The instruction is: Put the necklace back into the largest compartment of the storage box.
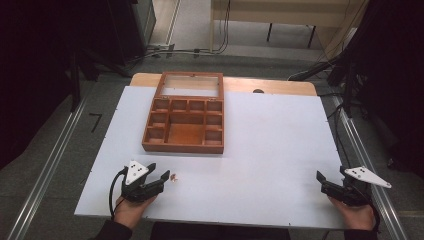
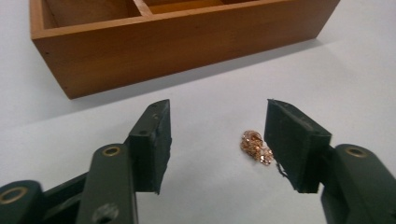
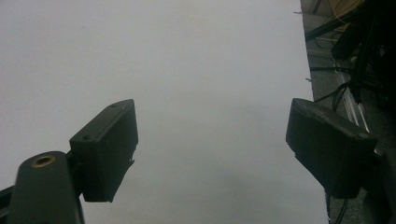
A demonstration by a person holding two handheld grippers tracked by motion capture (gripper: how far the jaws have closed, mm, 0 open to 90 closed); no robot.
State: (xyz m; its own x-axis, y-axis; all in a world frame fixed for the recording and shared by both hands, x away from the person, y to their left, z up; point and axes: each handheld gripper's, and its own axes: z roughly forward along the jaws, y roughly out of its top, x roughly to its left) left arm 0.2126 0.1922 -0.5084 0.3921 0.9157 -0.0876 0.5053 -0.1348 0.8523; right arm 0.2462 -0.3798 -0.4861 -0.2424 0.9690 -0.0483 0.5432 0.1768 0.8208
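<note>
The fingers [image 2: 296, 140] of the left gripper [image 2: 217, 140] are standing apart on either side of a small tangle of rose-gold chain [image 2: 255, 147], which is lying on the white bench [image 1: 280, 140] close to the right-hand finger (whether it is touching that pad I cannot tell) and not pinched. The wooden compartment box [image 1: 184, 119] is sitting just beyond, lid open. The right gripper [image 3: 212, 149] is resting near the bench's right edge, its fingers spread wide and gripping nothing.

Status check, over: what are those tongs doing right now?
Left tongs open around gold chain, not gripping. Right tongs open, idle. Wooden box beyond; nothing blocking.
</note>
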